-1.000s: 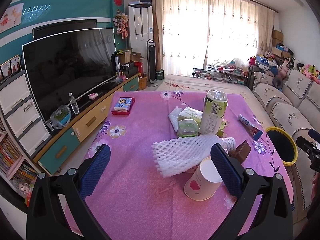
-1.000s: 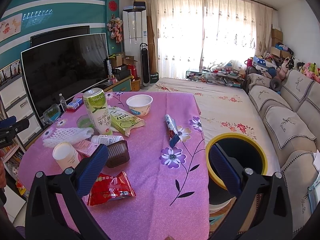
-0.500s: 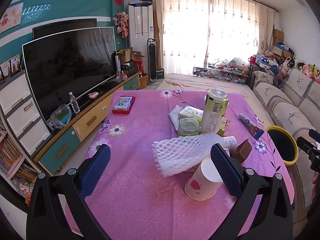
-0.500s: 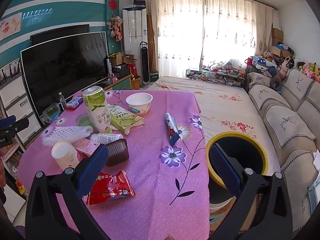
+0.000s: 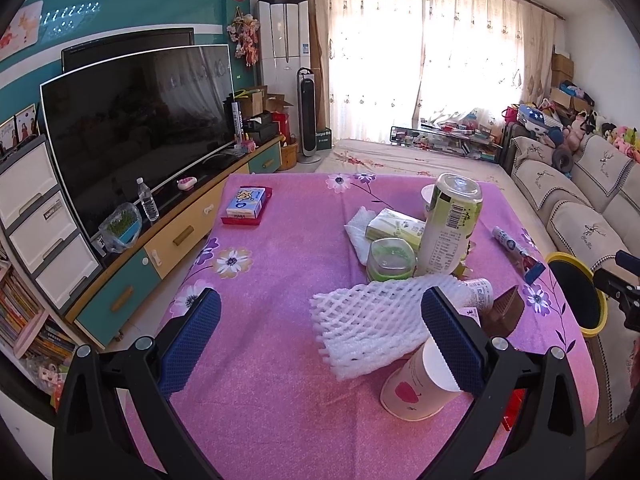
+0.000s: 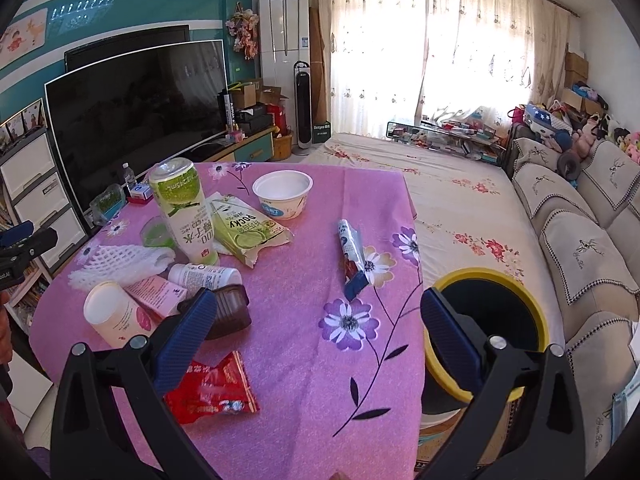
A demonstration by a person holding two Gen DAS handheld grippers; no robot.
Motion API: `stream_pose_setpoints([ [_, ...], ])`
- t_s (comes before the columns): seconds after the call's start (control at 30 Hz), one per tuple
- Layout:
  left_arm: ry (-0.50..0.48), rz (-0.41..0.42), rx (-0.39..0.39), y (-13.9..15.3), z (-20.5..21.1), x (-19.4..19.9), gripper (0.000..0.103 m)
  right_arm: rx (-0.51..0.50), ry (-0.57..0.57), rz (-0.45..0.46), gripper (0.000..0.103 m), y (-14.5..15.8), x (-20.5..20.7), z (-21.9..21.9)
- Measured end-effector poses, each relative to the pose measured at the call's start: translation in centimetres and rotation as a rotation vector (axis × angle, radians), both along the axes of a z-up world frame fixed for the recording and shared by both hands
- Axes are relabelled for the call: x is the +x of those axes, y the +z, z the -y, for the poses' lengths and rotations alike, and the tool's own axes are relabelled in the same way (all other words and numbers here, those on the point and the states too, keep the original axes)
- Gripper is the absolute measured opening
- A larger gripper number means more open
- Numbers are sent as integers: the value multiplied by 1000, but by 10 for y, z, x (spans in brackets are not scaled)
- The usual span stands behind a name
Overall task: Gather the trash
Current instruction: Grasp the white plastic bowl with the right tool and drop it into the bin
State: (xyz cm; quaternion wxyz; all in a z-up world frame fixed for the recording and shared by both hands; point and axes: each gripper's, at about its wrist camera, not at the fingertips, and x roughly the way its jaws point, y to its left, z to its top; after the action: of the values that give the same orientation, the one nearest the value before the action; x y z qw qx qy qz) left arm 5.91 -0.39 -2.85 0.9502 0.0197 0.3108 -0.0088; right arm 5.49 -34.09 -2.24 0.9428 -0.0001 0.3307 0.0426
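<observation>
Little has changed over the last sec: my left gripper (image 5: 320,338) has crept closer to the foam net (image 5: 370,326), jaws wide, empty. Right gripper (image 6: 318,334) also wide, empty. Trash still on the table (image 5: 280,272), bin (image 6: 486,334) beside it; nothing collected yet.

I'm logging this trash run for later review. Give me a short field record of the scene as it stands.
surface: table with pink floral cloth
bin: yellow-rimmed bin, beside the table's edge
left gripper: open, empty
right gripper: open, empty
nearest trash to right gripper: red snack wrapper
upright items: green drink can, paper cup
</observation>
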Motion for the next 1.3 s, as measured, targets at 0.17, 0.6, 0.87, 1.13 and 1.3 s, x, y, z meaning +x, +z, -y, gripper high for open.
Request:
stream_pose_setpoints([
  [0.17,9,0,9,1,-1,27,99,68,43,-94,90,4,70,9],
  [0.6,9,-47,-10,-6,1,81,99,172,50,-437,35,-34,281,-4],
  [0.87,-3,-60,-20,-9,2,91,99,178,35,-559,20,-73,321,-21],
  [1.13,-30,-47,-15,-6,8,82,99,278,24,-548,5,-73,319,-10],
  [1.3,-51,-19,-24,4,15,64,99,323,21,-464,5,-32,284,29],
])
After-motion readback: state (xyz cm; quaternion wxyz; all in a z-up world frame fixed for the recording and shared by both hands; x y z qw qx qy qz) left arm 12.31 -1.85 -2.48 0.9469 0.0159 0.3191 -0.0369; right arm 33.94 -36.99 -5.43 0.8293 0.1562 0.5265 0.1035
